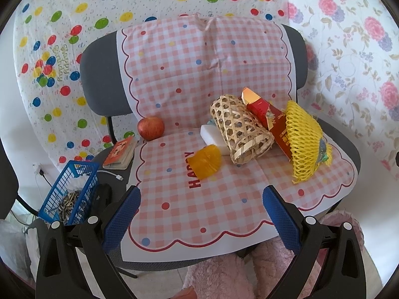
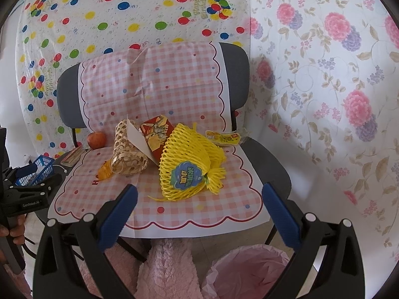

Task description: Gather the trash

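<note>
Right wrist view: the yellow foam net (image 2: 189,164) is seen lying on the chair (image 2: 269,164), red carton (image 2: 155,134) right behind it. Both the right hand-held gripper (image 2: 199,199) and left hand-held gripper (image 1: 202,199) are held wide open, nothing gripped.

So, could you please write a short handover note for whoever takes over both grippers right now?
Left gripper: open, empty, above the chair's front edge.
Right gripper: open, empty, facing the yellow foam net.
On the checked cloth: yellow foam net, red carton, woven bamboo sleeve, orange wrapper, white block, apple. A yellow packet lies behind the net.
Pink-lined bin stands below the seat, front right.
Done: nothing visibly collected. Left: all trash.
</note>
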`<act>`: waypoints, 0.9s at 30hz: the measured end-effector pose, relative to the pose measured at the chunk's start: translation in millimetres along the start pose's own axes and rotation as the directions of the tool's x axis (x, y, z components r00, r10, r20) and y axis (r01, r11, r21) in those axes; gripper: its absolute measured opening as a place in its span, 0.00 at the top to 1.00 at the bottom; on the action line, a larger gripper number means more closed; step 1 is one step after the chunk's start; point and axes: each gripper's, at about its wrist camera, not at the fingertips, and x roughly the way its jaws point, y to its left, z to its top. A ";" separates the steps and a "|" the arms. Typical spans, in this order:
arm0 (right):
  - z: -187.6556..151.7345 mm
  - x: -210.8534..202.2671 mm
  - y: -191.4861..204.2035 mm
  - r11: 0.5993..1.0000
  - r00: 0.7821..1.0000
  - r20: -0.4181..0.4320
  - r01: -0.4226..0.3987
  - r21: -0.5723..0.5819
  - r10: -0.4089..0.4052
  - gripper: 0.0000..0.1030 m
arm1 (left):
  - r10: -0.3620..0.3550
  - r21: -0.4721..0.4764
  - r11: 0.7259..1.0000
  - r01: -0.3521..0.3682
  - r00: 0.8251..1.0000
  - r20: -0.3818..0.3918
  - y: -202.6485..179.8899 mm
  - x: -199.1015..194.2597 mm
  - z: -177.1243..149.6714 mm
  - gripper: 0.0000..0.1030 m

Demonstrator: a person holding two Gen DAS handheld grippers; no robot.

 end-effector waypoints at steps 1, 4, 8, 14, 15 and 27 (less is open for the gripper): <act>-0.1 1.0 0.3 1.000 1.000 0.002 -0.005 0.004 0.005 0.06 | 0.001 -0.001 1.000 -0.001 1.000 -0.003 0.6 2.1 -0.4 0.06; -2.0 10.5 3.3 1.000 1.000 0.023 -0.018 0.000 0.018 0.06 | -0.002 -0.003 1.000 0.002 1.000 -0.016 1.1 10.2 -1.9 0.06; -3.9 29.5 13.5 0.999 1.000 0.022 -0.013 -0.052 0.014 0.06 | -0.023 -0.016 1.000 0.023 0.999 -0.033 1.8 23.1 -4.0 0.06; -9.3 63.1 40.7 0.993 0.998 0.047 -0.025 -0.111 0.030 0.06 | -0.031 -0.028 0.999 0.030 0.999 -0.025 4.5 41.8 -4.2 0.06; -9.7 69.1 45.3 0.992 1.000 0.011 -0.018 -0.121 0.019 0.06 | -0.014 -0.017 1.000 0.014 0.999 -0.028 3.7 45.8 -4.0 0.06; -9.5 164.3 65.8 0.976 0.987 -0.099 0.106 -0.189 -0.126 0.06 | -0.015 -0.066 0.998 0.007 0.992 -0.127 12.4 98.6 -2.8 0.06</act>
